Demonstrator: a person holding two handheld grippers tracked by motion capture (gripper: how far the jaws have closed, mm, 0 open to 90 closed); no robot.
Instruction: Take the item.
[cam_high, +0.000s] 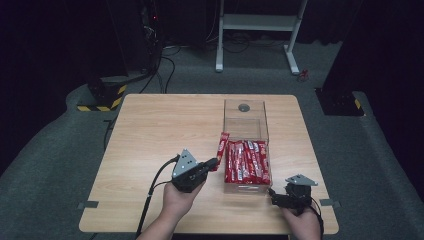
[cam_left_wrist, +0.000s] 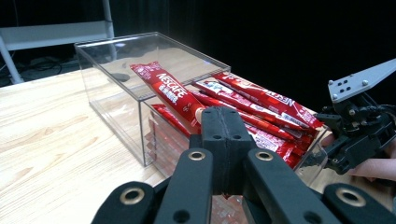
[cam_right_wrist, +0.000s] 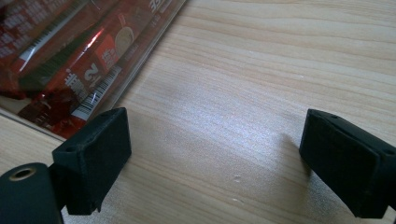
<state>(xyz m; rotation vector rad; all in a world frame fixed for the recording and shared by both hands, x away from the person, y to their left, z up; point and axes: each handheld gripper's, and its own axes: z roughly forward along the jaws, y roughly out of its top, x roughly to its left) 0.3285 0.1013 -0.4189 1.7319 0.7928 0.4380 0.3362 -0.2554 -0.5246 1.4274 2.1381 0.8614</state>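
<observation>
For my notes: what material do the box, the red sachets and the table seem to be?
Box: clear hard plastic, probably acrylic; see-through, glossy edges. Red sachets: shiny printed foil or plastic film, with glints. Table: light wood or wood-look laminate; grain lines, matte.

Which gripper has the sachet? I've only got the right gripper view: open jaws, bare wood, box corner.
Observer: The left gripper. It's shut on one red sachet at the clear box's left wall.
Operator: Inside the box yet?
Observer: Left gripper view shows its far end propped on the box's top rim, above the packed sachets.
Operator: Where's my right gripper?
Observer: High view: the right gripper is at the box's near right corner, holding nothing.
</observation>
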